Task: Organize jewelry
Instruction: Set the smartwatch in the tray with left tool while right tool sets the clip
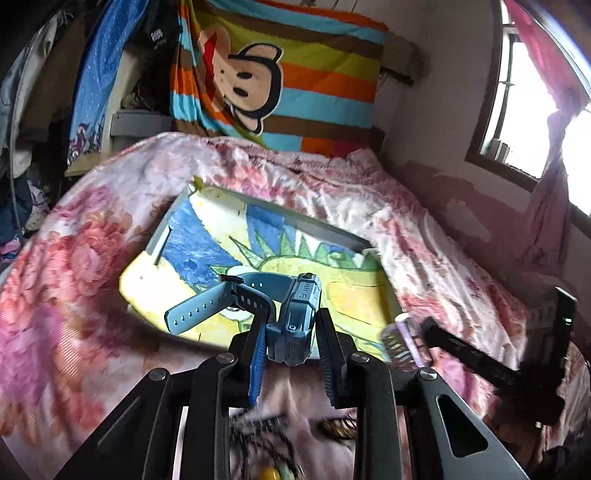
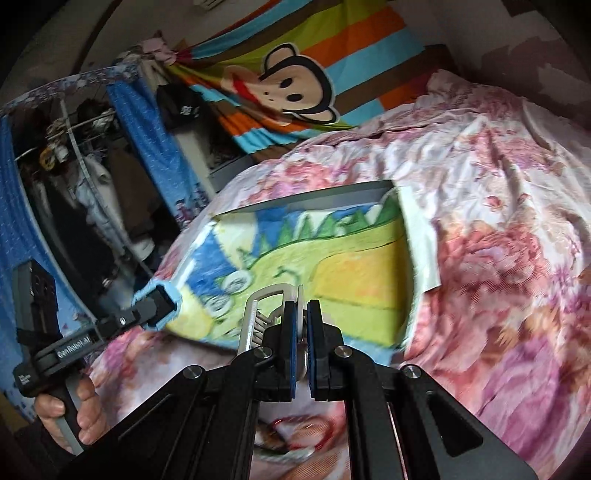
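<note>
Two blurred items [image 1: 266, 443] below left tool [image 1: 293, 343]

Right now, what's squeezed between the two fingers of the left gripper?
A blue watch. In the left wrist view, the left gripper pinches its case, straps dangling over the drawing in the tray.

White lettering reading roughly "GenRobot.AI" is showing on the black body of the left gripper [image 2: 159, 303], seen from the right wrist view. A small white label lower on its handle [image 2: 23, 380] is showing print too tiny to read. White print is also sitting on a black garment [image 1: 159, 35] hanging at the back, too blurred to make out.
</note>
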Action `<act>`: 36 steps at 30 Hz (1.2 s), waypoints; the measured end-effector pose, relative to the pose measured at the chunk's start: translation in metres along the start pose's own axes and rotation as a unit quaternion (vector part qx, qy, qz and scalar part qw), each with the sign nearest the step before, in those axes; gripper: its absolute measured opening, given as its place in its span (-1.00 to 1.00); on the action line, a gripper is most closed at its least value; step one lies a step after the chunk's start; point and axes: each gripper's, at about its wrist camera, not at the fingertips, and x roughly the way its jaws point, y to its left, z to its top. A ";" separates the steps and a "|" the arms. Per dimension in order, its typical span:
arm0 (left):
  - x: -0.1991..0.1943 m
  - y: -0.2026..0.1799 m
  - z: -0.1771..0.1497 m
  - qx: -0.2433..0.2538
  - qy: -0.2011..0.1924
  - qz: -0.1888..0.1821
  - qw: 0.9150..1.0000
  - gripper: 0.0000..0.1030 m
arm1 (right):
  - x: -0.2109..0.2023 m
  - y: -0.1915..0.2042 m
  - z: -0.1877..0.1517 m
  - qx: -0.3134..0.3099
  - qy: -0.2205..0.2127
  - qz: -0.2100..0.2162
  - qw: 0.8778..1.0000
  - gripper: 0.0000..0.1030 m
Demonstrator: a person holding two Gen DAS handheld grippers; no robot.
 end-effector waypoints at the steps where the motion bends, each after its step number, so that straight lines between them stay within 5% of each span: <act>1: 0.008 0.002 0.002 -0.002 0.007 0.002 1.000 -0.53 | 0.003 -0.002 0.000 0.002 0.002 -0.004 1.000 -0.90; 10: 0.056 0.015 -0.009 -0.015 0.072 0.019 0.997 -0.52 | 0.024 -0.005 -0.009 -0.006 0.028 -0.030 0.999 -0.89; 15: 0.056 0.012 -0.011 -0.011 0.075 0.030 0.997 -0.46 | 0.022 -0.002 -0.010 -0.022 0.030 -0.043 0.998 -0.87; 18: 0.054 0.012 -0.011 -0.013 0.070 0.029 0.997 -0.23 | 0.021 -0.006 -0.010 -0.020 0.034 -0.049 0.998 -0.56; 20: 0.054 0.012 -0.012 -0.014 0.071 0.030 0.997 0.26 | 0.017 -0.010 -0.010 -0.012 0.031 -0.052 0.998 -0.41; 25: 0.042 0.012 -0.011 -0.021 0.056 0.033 0.998 0.29 | -0.001 -0.006 -0.011 -0.021 0.014 -0.061 0.998 -0.05; 29: 0.019 0.009 -0.014 -0.017 0.028 0.048 0.998 0.78 | -0.028 0.005 -0.013 -0.041 -0.017 -0.067 0.997 0.32; 36: -0.033 -0.005 -0.021 0.002 -0.025 0.063 0.998 0.95 | -0.085 0.037 -0.019 -0.097 -0.073 -0.075 0.990 0.82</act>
